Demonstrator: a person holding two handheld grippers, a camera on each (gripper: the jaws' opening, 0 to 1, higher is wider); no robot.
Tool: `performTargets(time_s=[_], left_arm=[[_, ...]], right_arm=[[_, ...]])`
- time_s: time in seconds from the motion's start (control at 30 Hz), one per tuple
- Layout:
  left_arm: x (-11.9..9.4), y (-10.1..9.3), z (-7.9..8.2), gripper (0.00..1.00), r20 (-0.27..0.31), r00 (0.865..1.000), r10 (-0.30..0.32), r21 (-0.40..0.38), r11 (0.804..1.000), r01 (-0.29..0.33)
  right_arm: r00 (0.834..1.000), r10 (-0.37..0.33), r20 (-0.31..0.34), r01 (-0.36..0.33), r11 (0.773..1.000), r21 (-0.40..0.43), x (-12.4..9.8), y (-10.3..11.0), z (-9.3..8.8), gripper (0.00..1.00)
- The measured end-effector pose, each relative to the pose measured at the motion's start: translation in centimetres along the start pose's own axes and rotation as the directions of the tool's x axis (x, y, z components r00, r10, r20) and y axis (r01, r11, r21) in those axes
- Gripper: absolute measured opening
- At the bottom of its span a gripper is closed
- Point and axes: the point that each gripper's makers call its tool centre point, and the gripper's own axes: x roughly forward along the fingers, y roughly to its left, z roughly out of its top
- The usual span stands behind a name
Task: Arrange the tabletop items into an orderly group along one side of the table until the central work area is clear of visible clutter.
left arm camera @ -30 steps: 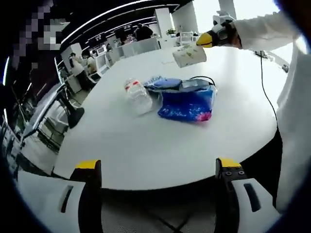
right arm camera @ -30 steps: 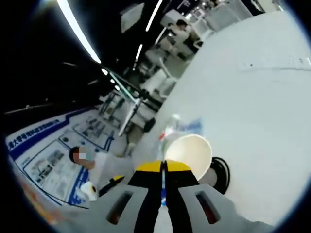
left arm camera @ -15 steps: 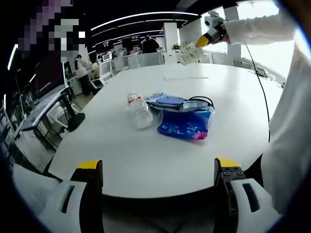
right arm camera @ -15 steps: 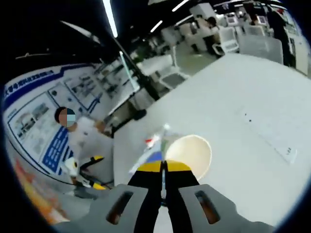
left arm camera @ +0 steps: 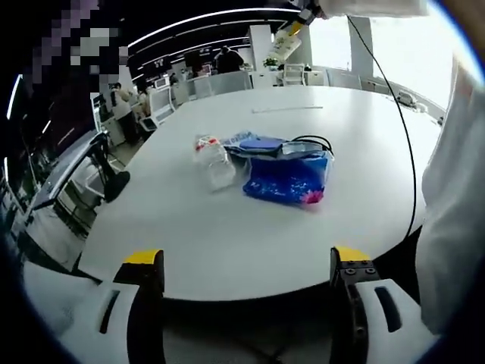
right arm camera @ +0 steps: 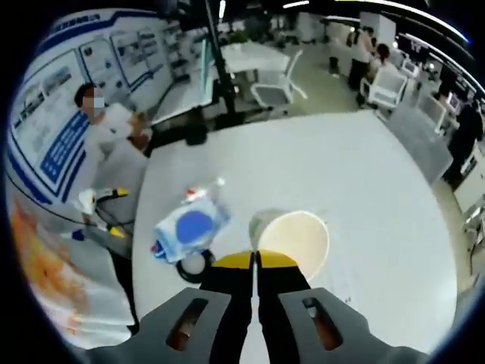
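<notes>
While the left gripper (left arm camera: 241, 265) hangs spread wide and empty off the near edge of the white surface (left arm camera: 227, 235), its 2 yellow-tipped jaws frame the clutter in the left gripper view. A clear plastic bottle (left arm camera: 213, 158) lies on its side near the middle of the surface. Just beside it, touching or nearly so, sits a blue plastic bag (left arm camera: 286, 176) with a pink patch at its lower edge. A blue lid-like disc (left arm camera: 261, 143) rests on top of the bag, and a black cable (left arm camera: 311, 140) loops at its far side. A thin black cord (left arm camera: 402, 144) runs down across the right of that view, next to the person's white sleeve (left arm camera: 455, 205).

In the right gripper view, the right gripper (right arm camera: 256, 262) is clenched on the rim of a paper cup (right arm camera: 292, 241), jaws pressed together with almost no gap. The cup is held high above the surface, its cream inside facing the camera. Far below it lie the bag (right arm camera: 189, 227), bottle (right arm camera: 203, 191) and cable coil (right arm camera: 189, 265), grouped near 1 edge of the surface (right arm camera: 341, 189). Another person in white (right arm camera: 102, 125) stands beyond that edge. Chairs and desks sit further off.
</notes>
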Motion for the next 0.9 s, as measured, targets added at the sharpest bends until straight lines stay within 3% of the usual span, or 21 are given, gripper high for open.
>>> performTargets(time_s=[0.13,0.2,0.33,0.47,0.9], left_arm=[[-0.1,0.2,-0.1,0.91,-0.005,1.0,0.007,0.004,1.0,-0.007],[-0.1,0.3,-0.2,0.91,-0.005,1.0,0.006,0.007,1.0,-0.006],[-0.2,0.2,-0.4,0.89,-0.013,1.0,0.001,0.014,1.0,-0.001],[-0.2,0.5,-0.5,0.89,-0.018,1.0,0.015,0.015,1.0,-0.015],[-0.2,0.6,-0.8,0.87,-0.03,0.999,0.012,0.02,1.0,-0.012]], right_arm=[[0.986,-0.014,-0.164,-0.01,0.99,-0.144,3.1,0.4,-2.3,0.0],[0.985,-0.012,-0.174,-0.026,0.975,-0.219,4.9,1.1,-2.8,0.0],[0.982,0.039,-0.184,-0.071,0.983,-0.172,7.5,2.6,-3.6,0.0],[0.967,0.031,-0.253,-0.088,0.973,-0.215,9.6,2.5,-5.3,0.0],[0.935,0.013,-0.355,-0.122,0.95,-0.286,13.9,2.2,-7.2,0.0]])
